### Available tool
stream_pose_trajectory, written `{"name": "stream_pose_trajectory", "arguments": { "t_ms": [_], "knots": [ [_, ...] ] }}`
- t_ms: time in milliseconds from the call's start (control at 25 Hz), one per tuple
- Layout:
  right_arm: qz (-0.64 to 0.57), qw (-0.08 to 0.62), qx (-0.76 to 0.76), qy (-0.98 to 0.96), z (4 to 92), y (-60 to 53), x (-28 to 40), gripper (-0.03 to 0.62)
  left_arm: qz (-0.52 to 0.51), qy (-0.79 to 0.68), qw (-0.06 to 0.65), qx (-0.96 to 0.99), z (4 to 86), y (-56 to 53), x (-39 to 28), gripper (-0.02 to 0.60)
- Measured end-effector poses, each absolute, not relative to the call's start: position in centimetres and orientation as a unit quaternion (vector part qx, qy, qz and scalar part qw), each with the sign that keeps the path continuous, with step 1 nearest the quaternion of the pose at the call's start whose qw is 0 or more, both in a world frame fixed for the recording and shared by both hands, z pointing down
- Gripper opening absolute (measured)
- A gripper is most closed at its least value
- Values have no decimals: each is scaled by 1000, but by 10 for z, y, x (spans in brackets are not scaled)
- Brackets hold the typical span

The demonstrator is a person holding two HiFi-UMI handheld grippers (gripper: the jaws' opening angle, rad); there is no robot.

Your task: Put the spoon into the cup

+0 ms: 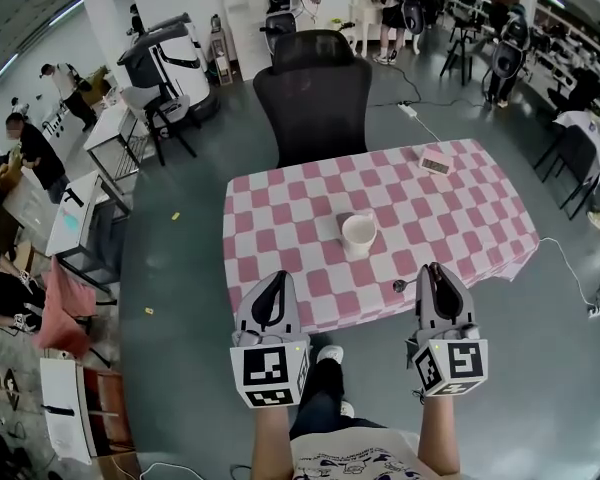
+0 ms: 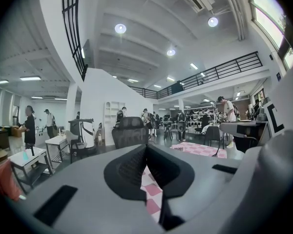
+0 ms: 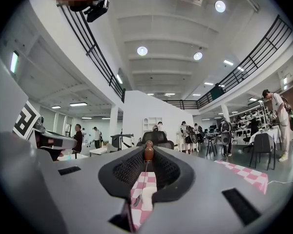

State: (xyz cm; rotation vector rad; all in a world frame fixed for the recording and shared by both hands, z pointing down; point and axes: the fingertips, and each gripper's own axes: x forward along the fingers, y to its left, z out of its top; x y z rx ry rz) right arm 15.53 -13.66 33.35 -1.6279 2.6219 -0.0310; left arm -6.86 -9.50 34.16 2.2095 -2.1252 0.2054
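Right fingers tight on spoon

The desk wears a cloth of pink and white squares. The cup is white. The chair is black. The left gripper and the right gripper are grey, with black-and-white square marks. The spoon has a brown end and a silver stem.
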Motion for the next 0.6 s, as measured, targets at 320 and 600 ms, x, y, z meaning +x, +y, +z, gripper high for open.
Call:
{"name": "stream_pose_trajectory", "arguments": {
  "t_ms": [320, 600],
  "knots": [
    [-1, 30, -522, 853, 334, -224, 125, 59, 68, -684, 29, 726, 341, -186, -94, 14],
    [-2, 26, -530, 848, 333, -297, 103, 60, 68, -674, 33, 735, 343, -265, -116, 14]
  ]
}}
